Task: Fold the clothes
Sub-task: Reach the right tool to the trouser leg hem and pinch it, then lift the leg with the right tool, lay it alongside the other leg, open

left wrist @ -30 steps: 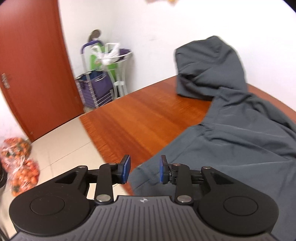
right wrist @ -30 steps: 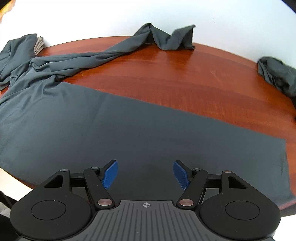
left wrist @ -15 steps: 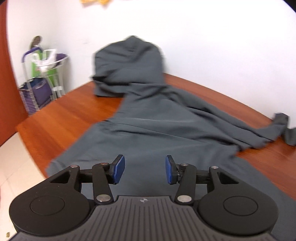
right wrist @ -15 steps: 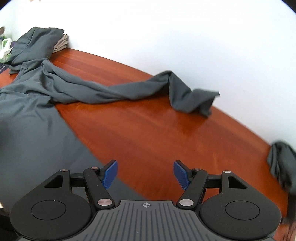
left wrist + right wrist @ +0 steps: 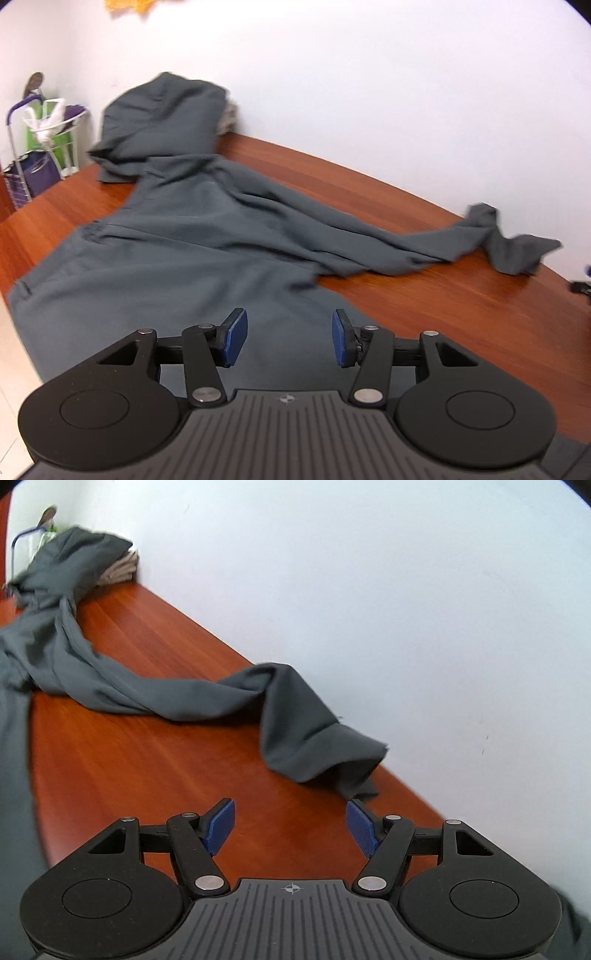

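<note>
A dark grey hooded garment (image 5: 177, 236) lies spread on the red-brown wooden table (image 5: 424, 302). Its hood (image 5: 162, 122) rests against the wall at the far left, and one long sleeve (image 5: 406, 247) runs right toward the wall. My left gripper (image 5: 288, 341) is open and empty, just above the garment's body. My right gripper (image 5: 290, 827) is open and empty over bare table (image 5: 147, 768), with the sleeve's crumpled cuff (image 5: 314, 746) just ahead of its right finger. The sleeve (image 5: 147, 694) trails left to the hood (image 5: 70, 561).
A white wall (image 5: 369, 590) runs along the table's far edge. A beige folded cloth (image 5: 123, 568) sits under the hood. A purple cart and wire rack (image 5: 40, 147) stand on the floor at far left. Another dark item (image 5: 581, 286) lies at the right edge.
Both grippers have swung right: the left view now faces the sleeve and wall rather than the door. The right gripper has moved off the garment's body toward the sleeve cuff. The left jaws have opened wider.
</note>
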Motion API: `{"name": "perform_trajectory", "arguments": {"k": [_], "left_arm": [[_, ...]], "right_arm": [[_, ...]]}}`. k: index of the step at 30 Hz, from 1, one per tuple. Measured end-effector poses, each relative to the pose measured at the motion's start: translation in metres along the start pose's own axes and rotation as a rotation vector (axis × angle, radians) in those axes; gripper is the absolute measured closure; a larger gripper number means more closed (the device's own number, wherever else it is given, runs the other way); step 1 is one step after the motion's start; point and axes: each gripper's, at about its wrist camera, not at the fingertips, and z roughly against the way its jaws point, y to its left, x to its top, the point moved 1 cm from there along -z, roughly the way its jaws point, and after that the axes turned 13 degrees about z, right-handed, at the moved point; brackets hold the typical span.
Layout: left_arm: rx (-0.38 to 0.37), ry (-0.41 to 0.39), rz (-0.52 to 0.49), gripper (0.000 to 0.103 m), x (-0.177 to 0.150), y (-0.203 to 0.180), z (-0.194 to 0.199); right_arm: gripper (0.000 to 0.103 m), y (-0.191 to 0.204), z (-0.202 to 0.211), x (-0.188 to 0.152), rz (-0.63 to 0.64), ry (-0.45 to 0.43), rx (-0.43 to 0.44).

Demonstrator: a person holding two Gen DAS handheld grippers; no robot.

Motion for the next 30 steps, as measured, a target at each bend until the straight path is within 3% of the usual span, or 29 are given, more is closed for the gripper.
{"name": "perform_trajectory", "arguments": {"k": [5, 8, 11, 13, 21, 22, 24, 25, 26, 30], "left_arm": [[-0.058, 0.016, -0.030, 0.045, -0.024, -0.047, 0.002], [-0.057, 0.025, -0.037, 0.045, -0.029, -0.072, 0.006], [-0.088, 0.025, -0.013, 0.042, -0.030, -0.087, 0.016], [-0.097, 0.021, 0.013, 0.037, -0.032, -0.094, 0.022], [-0.105, 0.051, 0.035, 0.037, -0.043, -0.110, 0.033], [-0.102, 0.053, 0.032, 0.037, -0.045, -0.112, 0.033], [-0.103, 0.058, 0.029, 0.038, -0.049, -0.115, 0.034], [-0.103, 0.060, 0.025, 0.038, -0.051, -0.117, 0.035], [-0.105, 0.060, 0.019, 0.037, -0.053, -0.118, 0.036], [-0.121, 0.060, -0.015, 0.037, -0.061, -0.123, 0.042]], "right_arm": [[0.033, -0.032, -0.041, -0.017, 0.013, -0.009, -0.068], [0.033, -0.056, -0.066, -0.024, -0.028, -0.012, -0.043], [0.032, -0.068, -0.089, -0.026, 0.011, -0.029, -0.037], [0.032, -0.070, -0.104, -0.023, 0.050, -0.036, -0.034], [0.033, -0.056, -0.134, -0.016, 0.349, -0.119, -0.054], [0.036, -0.055, -0.134, -0.015, 0.381, -0.128, -0.053], [0.062, -0.053, -0.132, -0.012, 0.420, -0.138, -0.021], [0.088, -0.053, -0.131, -0.011, 0.420, -0.131, -0.004], [0.098, -0.054, -0.127, -0.011, 0.404, -0.134, 0.018], [0.099, -0.054, -0.097, -0.014, 0.345, -0.161, 0.073]]}}
